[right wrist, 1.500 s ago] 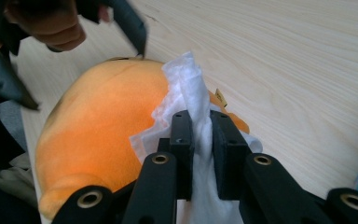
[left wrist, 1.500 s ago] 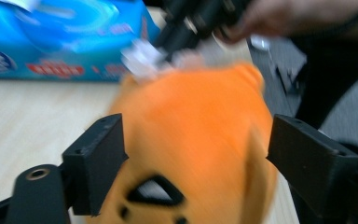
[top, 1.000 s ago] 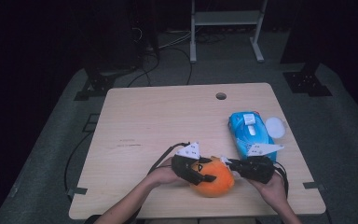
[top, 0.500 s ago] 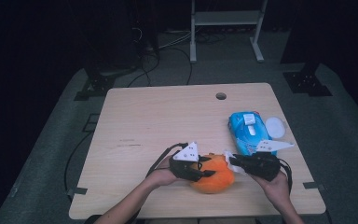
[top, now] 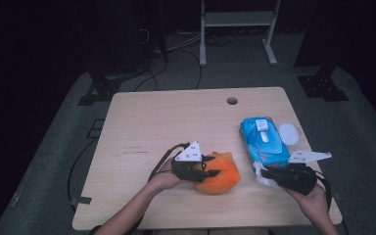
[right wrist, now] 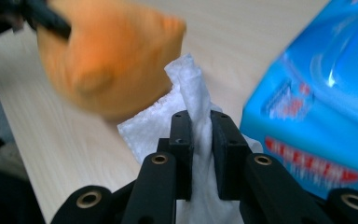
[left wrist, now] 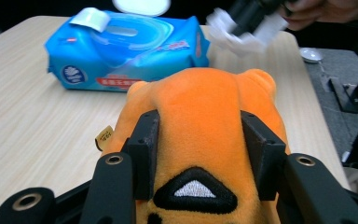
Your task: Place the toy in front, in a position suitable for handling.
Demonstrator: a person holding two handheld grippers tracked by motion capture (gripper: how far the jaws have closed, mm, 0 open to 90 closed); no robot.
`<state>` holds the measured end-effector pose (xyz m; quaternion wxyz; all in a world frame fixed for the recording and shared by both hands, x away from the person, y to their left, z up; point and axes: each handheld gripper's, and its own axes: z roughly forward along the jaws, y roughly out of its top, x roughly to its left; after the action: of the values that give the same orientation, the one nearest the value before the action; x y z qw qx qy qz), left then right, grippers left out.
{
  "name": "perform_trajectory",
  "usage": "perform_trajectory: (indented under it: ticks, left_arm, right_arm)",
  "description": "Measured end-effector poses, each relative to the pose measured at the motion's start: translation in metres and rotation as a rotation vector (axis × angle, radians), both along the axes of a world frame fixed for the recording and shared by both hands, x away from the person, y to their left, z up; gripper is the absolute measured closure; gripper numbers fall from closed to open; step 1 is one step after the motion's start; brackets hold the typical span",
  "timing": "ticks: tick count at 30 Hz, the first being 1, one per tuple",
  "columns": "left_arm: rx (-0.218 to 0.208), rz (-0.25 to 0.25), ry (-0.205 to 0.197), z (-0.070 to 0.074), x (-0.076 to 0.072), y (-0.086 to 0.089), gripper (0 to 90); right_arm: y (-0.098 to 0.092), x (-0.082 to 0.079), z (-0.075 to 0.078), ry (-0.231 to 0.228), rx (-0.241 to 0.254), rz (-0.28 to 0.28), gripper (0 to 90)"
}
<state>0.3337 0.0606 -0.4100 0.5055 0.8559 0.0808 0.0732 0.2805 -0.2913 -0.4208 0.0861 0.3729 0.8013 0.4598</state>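
Setting: a recording lab or studio, not a home. Pale wooden table [top: 176,122] with a cable hole [top: 232,101] stands on grey floor matting [top: 58,161], surroundings dark. Black stand feet [top: 323,85] at upper right, a white metal frame [top: 237,29] at top centre, loose cables [top: 176,49] running across the floor behind the table.

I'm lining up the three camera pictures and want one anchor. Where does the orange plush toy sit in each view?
High view: orange plush toy low centre, left gripper shut on it.
Left gripper view: toy centre, bulging between the jaws.
Right gripper view: toy upper left, blurred, beyond the white wipe.
Shared landmark: blue wipes pack.
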Motion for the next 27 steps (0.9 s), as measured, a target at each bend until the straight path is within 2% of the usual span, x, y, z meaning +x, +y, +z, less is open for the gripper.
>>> perform_trajectory:
  ticks: [5,9,13,19,25,27]
  left_arm:
    - [-0.005,0.037,-0.005,0.004,0.010,0.006,53.9]
    - [0.001,0.071,-0.014,0.008,0.020,0.012,53.8]
    - [0.018,0.104,-0.036,0.013,0.033,0.016,53.7]
    - [0.022,0.156,-0.059,0.016,0.053,0.021,53.2]
    - [0.046,0.193,-0.063,0.010,0.071,0.020,52.1]
    - [0.066,0.200,-0.063,0.006,0.076,0.020,51.9]
  right_arm:
    - [-0.008,-0.006,-0.017,0.053,-0.067,0.003,75.6]
    - [-0.011,-0.007,-0.024,0.076,-0.117,-0.004,64.5]
    - [-0.011,-0.007,-0.025,0.066,-0.115,0.004,57.8]
    - [-0.006,-0.007,-0.023,0.054,-0.097,0.029,52.2]
    - [-0.002,-0.004,-0.022,0.050,-0.075,0.051,48.7]
    - [-0.002,-0.004,-0.023,0.046,-0.070,0.053,46.5]
